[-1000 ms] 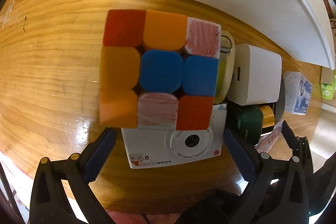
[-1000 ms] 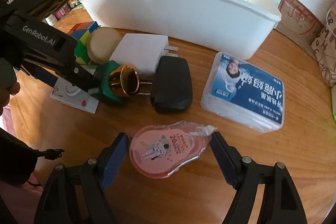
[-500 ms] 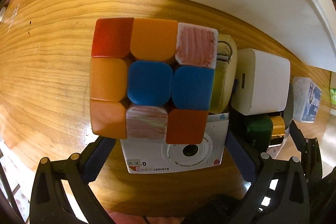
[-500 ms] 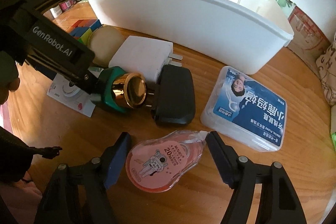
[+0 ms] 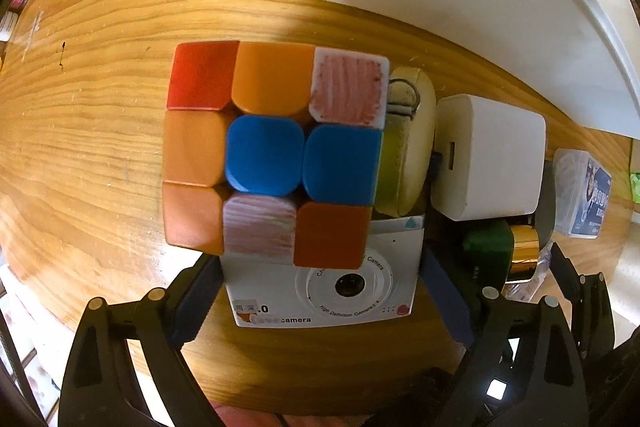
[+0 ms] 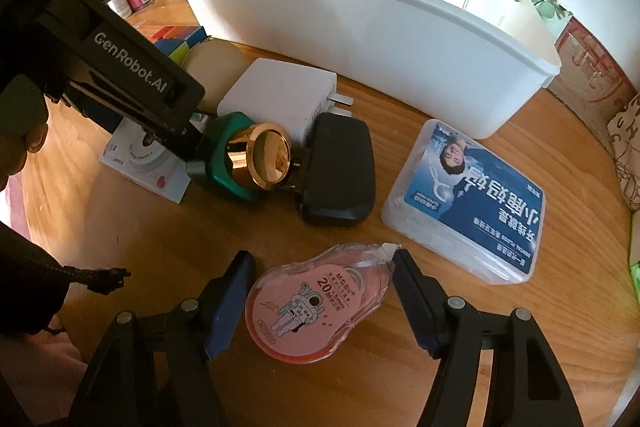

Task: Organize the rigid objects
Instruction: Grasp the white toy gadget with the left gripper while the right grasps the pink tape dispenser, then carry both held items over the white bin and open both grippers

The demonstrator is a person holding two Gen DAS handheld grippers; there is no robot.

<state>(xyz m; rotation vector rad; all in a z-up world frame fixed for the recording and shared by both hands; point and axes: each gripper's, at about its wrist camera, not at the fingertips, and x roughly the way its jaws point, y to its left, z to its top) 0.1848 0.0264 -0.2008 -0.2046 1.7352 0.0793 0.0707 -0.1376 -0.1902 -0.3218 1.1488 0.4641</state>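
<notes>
Both hand-held grippers have crept closer. Left hand-held gripper (image 5: 320, 291) is wide around the camera box (image 5: 324, 291); right hand-held gripper (image 6: 320, 303) is wide around the pink tape roller (image 6: 316, 303). Everything lies on the table (image 6: 180, 267); the white bin (image 6: 360, 39) looks unfilled.

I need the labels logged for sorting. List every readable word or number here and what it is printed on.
"GenRobot.AI": side of the left claw's body.
"camera", "High Definition Camera": white camera box.
"20M x 5mm", "in the sky": pink correction tape.
Large Chinese characters, upside down: blue-labelled plastic box; its small print is too small to read.
Red print on the cardboard box: illegible.
</notes>
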